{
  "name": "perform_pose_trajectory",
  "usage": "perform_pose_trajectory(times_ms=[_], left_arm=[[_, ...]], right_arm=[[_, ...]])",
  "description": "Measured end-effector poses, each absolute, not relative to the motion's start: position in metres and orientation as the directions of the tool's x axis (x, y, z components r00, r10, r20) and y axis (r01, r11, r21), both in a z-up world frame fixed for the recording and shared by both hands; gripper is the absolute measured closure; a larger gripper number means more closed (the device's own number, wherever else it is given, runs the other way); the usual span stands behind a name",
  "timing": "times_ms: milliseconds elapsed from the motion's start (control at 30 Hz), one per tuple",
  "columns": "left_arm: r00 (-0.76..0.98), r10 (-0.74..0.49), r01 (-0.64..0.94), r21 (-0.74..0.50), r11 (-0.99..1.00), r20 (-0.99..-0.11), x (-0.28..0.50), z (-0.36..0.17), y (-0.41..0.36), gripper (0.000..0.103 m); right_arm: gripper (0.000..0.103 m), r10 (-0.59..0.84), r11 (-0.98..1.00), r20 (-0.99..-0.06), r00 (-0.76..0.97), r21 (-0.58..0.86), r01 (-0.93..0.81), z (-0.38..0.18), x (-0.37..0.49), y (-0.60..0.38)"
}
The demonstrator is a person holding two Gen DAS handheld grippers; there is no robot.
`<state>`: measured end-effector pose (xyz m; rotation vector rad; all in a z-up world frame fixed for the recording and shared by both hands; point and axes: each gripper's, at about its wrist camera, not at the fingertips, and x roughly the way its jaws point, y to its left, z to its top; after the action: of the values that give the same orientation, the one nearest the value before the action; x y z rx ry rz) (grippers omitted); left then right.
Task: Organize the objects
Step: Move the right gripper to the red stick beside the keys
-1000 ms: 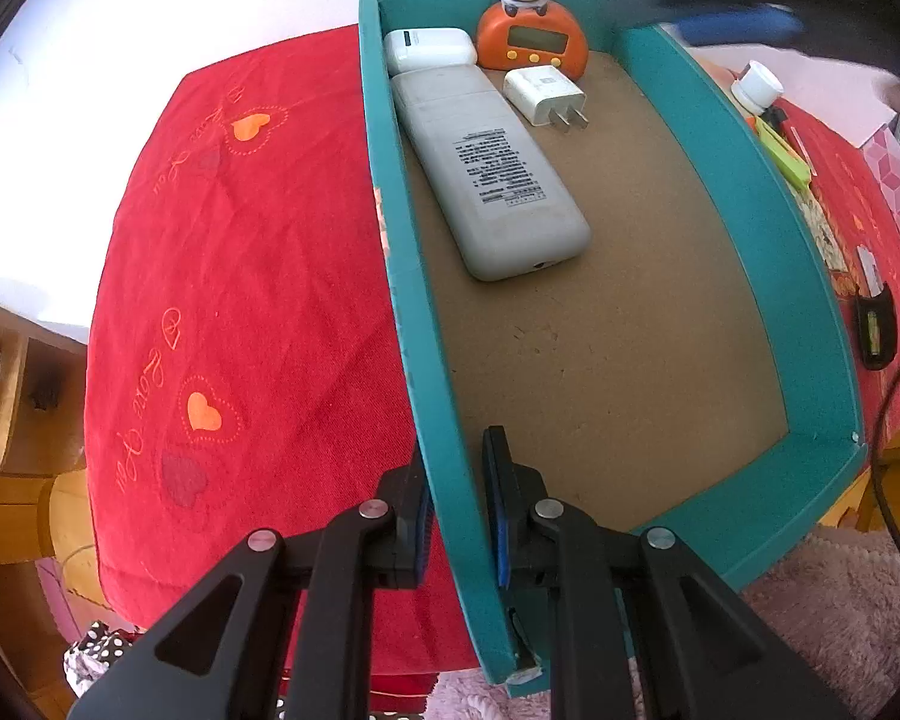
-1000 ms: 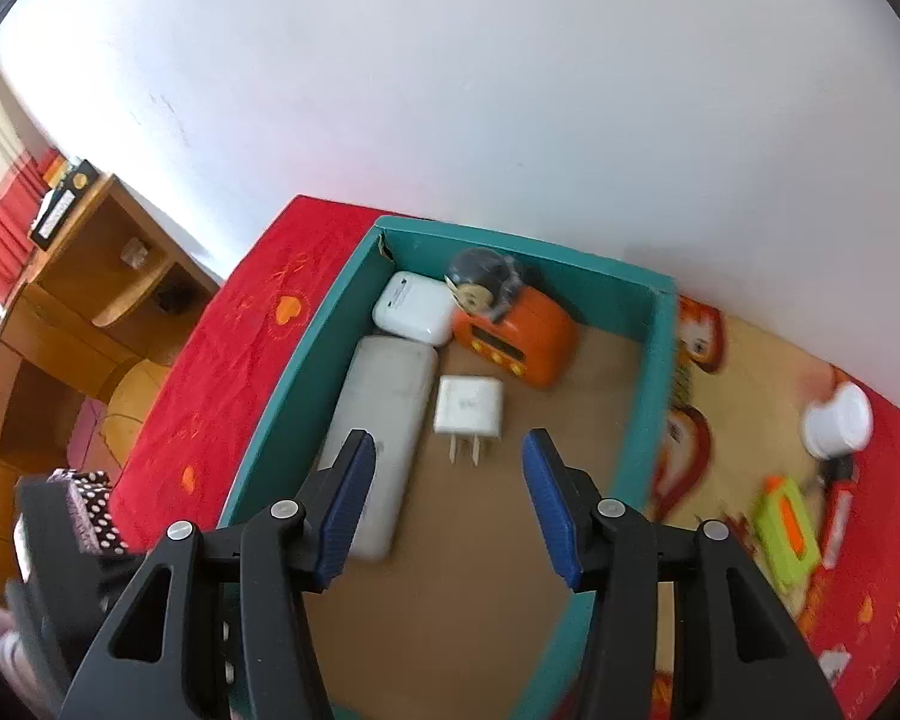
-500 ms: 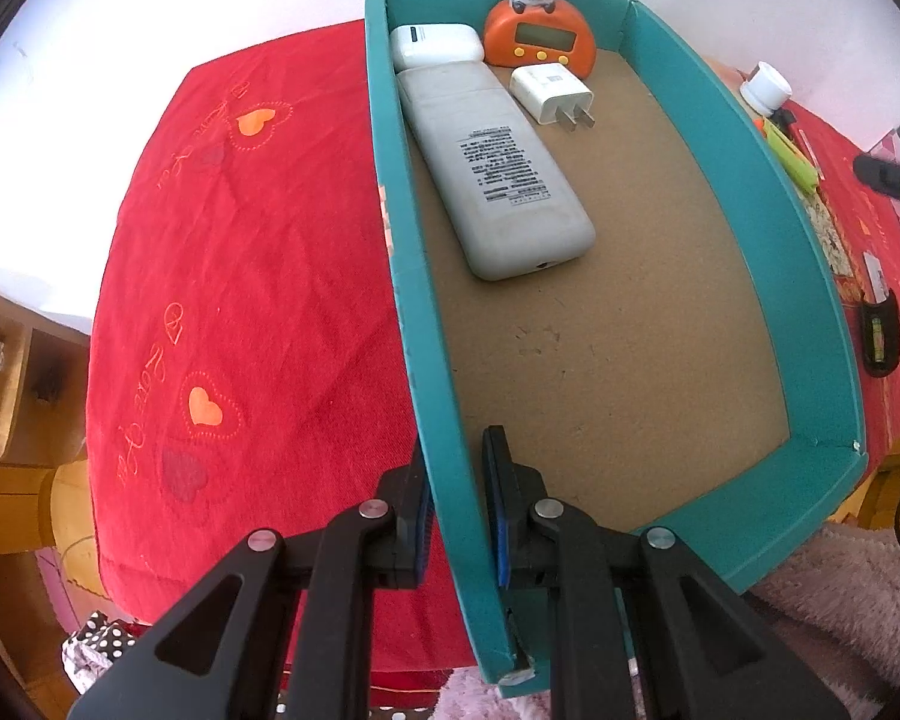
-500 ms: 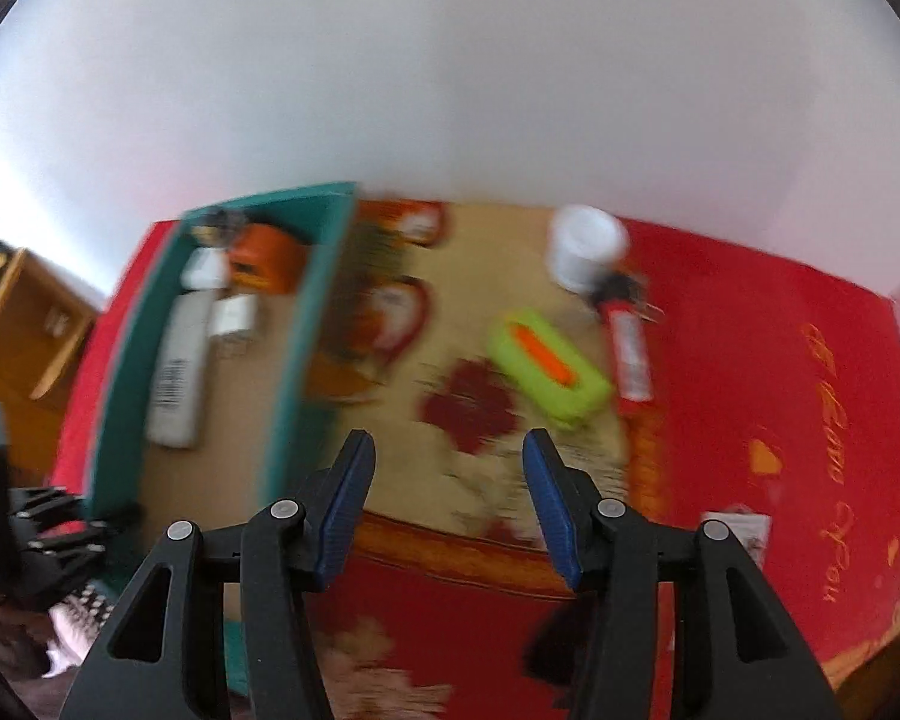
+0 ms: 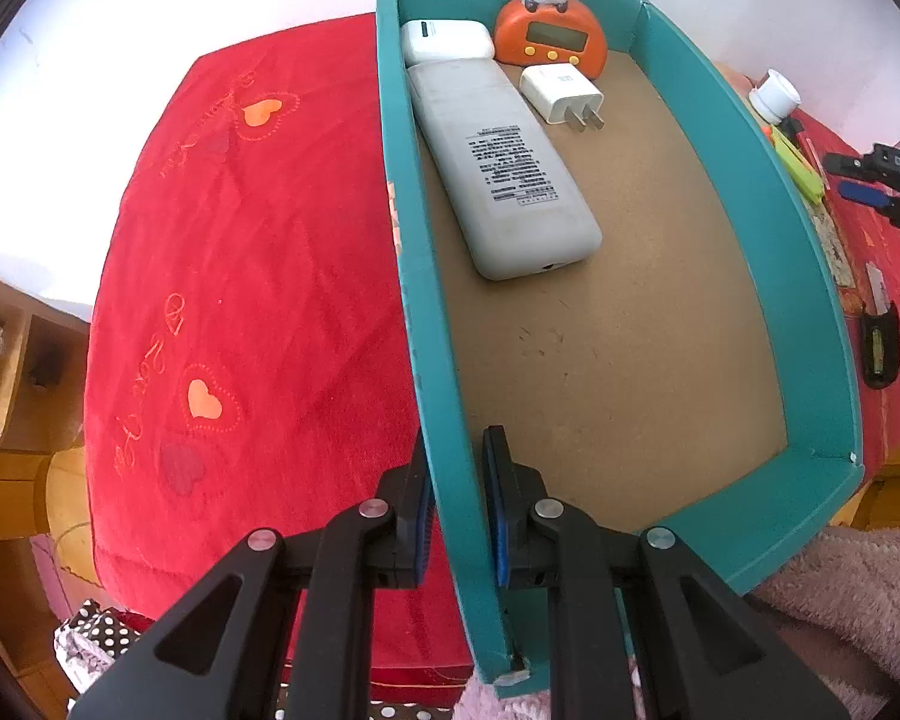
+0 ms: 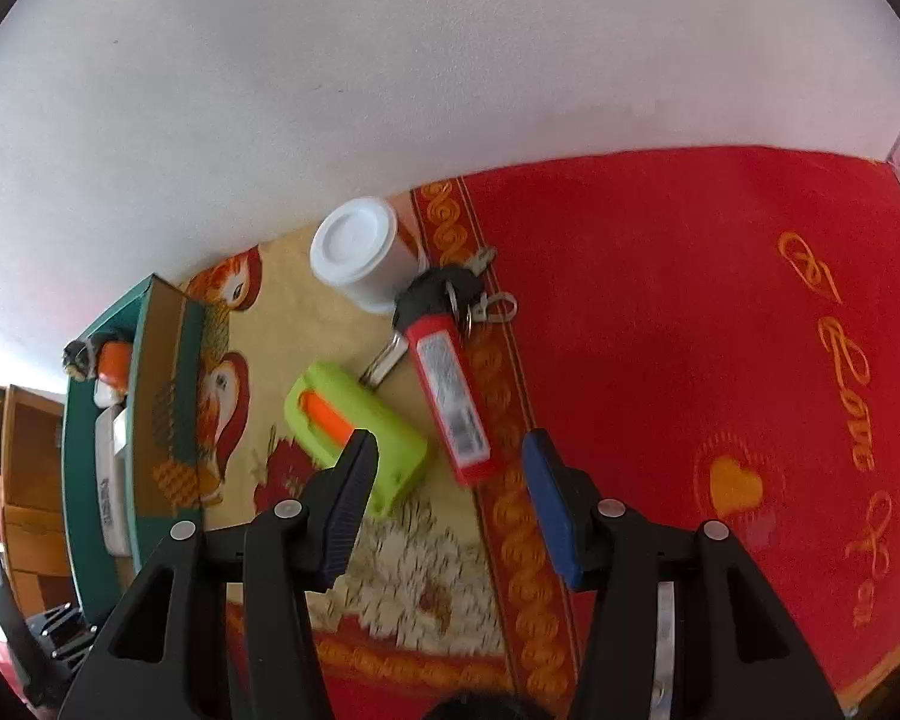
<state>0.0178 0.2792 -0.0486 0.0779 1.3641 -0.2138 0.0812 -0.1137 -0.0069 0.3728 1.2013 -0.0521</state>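
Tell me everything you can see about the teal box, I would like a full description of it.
The teal box is a shallow open tray, seemingly cardboard, with teal walls and a bare brown floor. It rests on the red cloth. At its far end lie a grey remote, a white charger, a white case and an orange monkey clock. The left gripper is shut on its near left wall, one finger inside, one outside.

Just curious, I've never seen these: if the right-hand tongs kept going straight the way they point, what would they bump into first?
Probably the flat red keychain tag, lying on the patterned cloth between the open right tongs. Depth is unclear.
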Motion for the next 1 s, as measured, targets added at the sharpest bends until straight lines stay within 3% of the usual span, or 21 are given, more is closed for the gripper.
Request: perform_pose_trajectory(times_ms=[700, 833, 1000], left_arm=[[0.197, -0.086, 0.139, -0.059, 0.989, -0.977, 0.015, -0.054, 0.281, 0.089], [0.201, -0.086, 0.137, -0.059, 0.989, -0.976, 0.013, -0.053, 0.280, 0.089], [0.203, -0.087, 0.141, -0.058, 0.988, -0.975, 0.012, -0.053, 0.280, 0.089]], right_arm=[[0.052, 0.161, 0.933, -0.930, 0.329, 0.252, 0.256, -0.018, 0.106, -0.121], [0.074, 0.082, 0.951, -0.945, 0.315, 0.168, 0.258, -0.022, 0.110, -0.112], [0.086, 0.129, 0.917, -0.937, 0.326, 0.238, 0.321, -0.024, 0.105, -0.128]])
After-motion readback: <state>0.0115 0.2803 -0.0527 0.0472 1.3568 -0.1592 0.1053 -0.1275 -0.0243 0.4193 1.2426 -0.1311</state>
